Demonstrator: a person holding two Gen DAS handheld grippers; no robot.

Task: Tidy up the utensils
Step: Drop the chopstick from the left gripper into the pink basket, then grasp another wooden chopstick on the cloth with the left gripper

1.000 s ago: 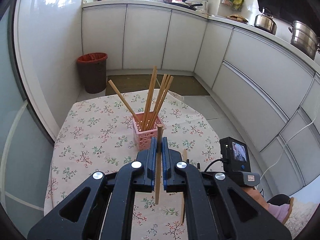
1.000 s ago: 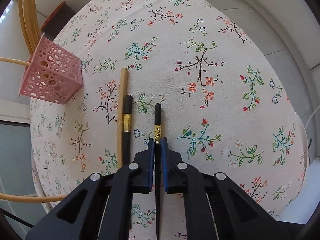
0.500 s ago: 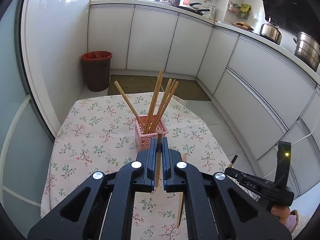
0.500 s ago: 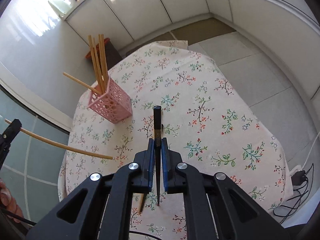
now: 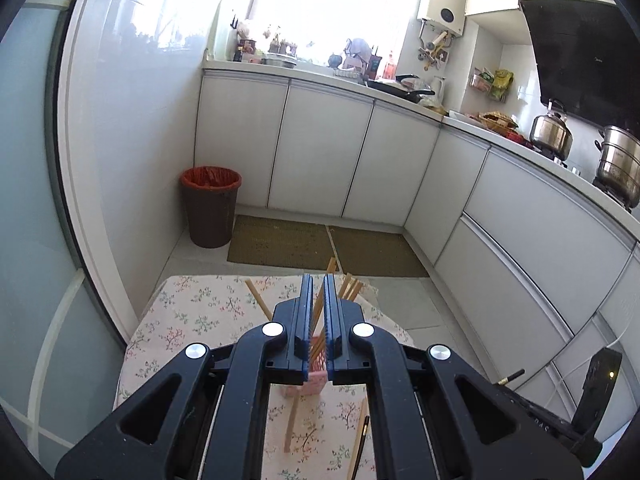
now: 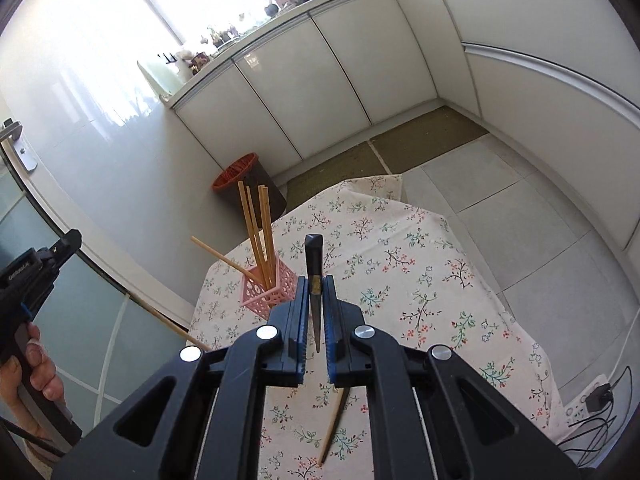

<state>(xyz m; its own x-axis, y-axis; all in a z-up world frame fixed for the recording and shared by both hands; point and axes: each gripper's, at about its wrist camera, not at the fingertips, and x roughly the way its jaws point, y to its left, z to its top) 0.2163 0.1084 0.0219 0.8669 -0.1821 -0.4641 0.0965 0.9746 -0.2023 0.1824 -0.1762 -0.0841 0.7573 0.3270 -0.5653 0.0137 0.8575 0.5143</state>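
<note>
My left gripper (image 5: 316,280) is shut on a wooden chopstick (image 5: 291,424) and hangs above the pink lattice basket (image 5: 310,380), which shows through the gap under the jaws. Several wooden chopsticks (image 6: 262,232) stand in the pink basket (image 6: 266,292). My right gripper (image 6: 315,280) is shut on a black chopstick (image 6: 313,256) with a gold band, held above the flowered table (image 6: 420,272), right of the basket. In the right wrist view the left gripper (image 6: 28,280) is at the left edge, its wooden chopstick (image 6: 172,326) slanting down. A wooden and a black chopstick (image 5: 360,436) lie together on the cloth.
A brown bin with a red liner (image 5: 211,206) stands by the wall beyond the table. White cabinets (image 5: 320,152) line the back and right. Cables and a power strip (image 6: 592,400) lie on the floor at the right. A person's hand (image 6: 36,364) grips the left tool.
Both grippers have risen with their chopsticks and tilted up towards the kitchen. The right one has lifted the black chopstick off the cloth. The basket now sits low under the left jaws.
</note>
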